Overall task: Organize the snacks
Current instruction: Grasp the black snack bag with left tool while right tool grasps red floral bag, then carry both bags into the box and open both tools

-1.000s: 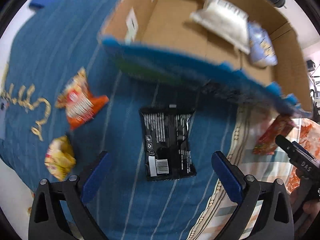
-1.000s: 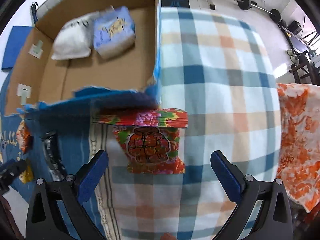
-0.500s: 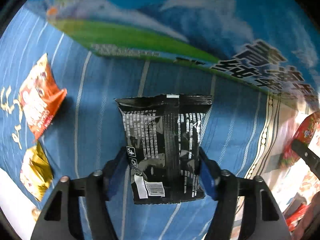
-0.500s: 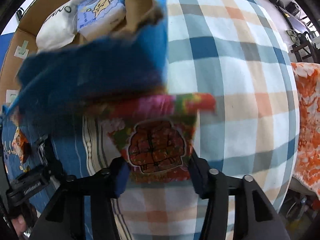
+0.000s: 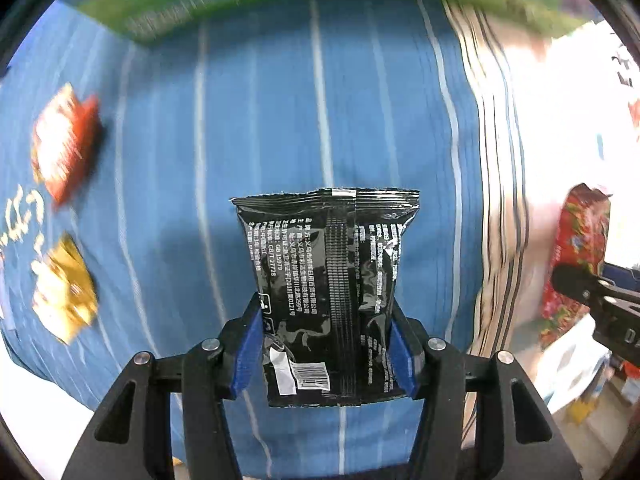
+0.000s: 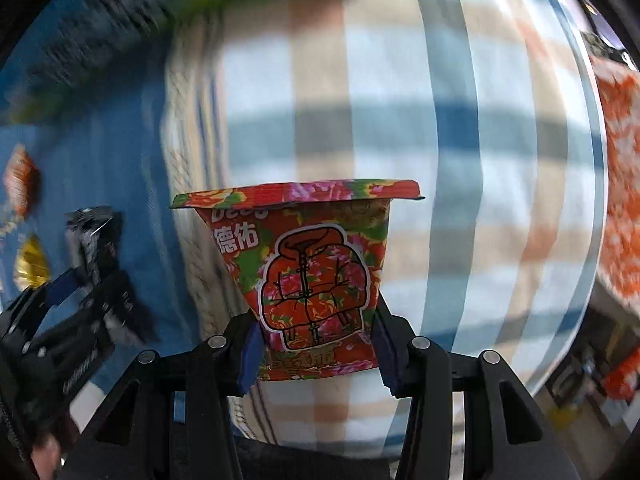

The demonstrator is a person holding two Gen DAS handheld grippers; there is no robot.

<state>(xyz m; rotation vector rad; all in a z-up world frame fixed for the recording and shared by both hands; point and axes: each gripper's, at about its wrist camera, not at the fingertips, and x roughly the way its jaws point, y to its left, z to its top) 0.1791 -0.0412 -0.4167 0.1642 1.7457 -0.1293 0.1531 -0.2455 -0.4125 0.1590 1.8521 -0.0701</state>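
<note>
Blue striped cloth (image 5: pixel 280 120) adjoins plaid blanket (image 6: pixel 460 140). Left gripper (image 5: pixel 326 350) clamps black packet (image 5: pixel 328 292) above bare cloth. Right gripper (image 6: pixel 316 350) clamps floral packet (image 6: pixel 308 276) above the seam. Orange packet (image 5: pixel 66 144) and yellow packet (image 5: pixel 64 292) lie near the cloth's left edge.

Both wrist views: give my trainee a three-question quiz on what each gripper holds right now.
1. True or false: the left gripper is shut on a black snack packet.
2. What picture is printed on the red floral packet in the right gripper?
3. Which loose packets lie on the blue striped cloth? A) orange-red packet and yellow packet B) two white ones

Key: 1 true; 2 a padded jacket; 3 A
</note>
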